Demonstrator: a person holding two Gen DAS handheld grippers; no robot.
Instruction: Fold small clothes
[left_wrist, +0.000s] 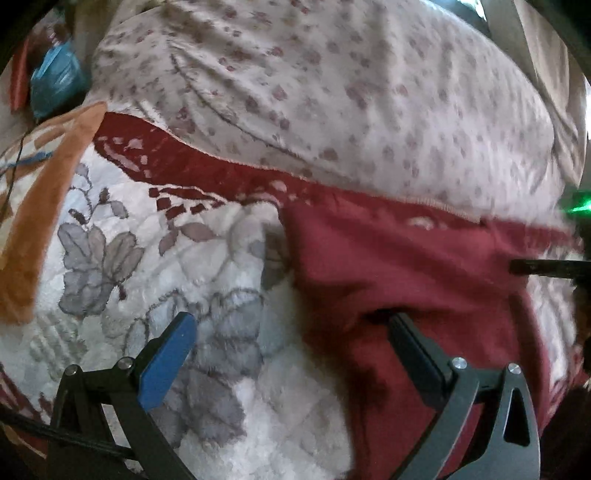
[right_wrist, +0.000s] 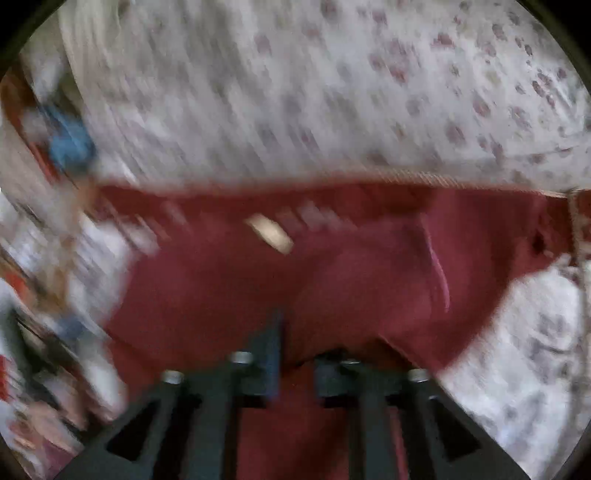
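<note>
A dark red garment (left_wrist: 406, 266) lies spread on a white blanket with grey flowers (left_wrist: 229, 369), just below a pale spotted pillow (left_wrist: 332, 92); the left gripper (left_wrist: 291, 328) hangs over the garment's edge with jaws wide apart, one finger on the red cloth, the blue-padded one over the blanket, gripping nothing; the right gripper (right_wrist: 297, 350) sits low over the garment in a blurred view, its jaws narrow, red cloth between them; whether they pinch it I cannot tell.

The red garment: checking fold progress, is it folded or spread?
Partly folded: the red garment lies bunched on the bed cover, one flap doubled over itself.
</note>
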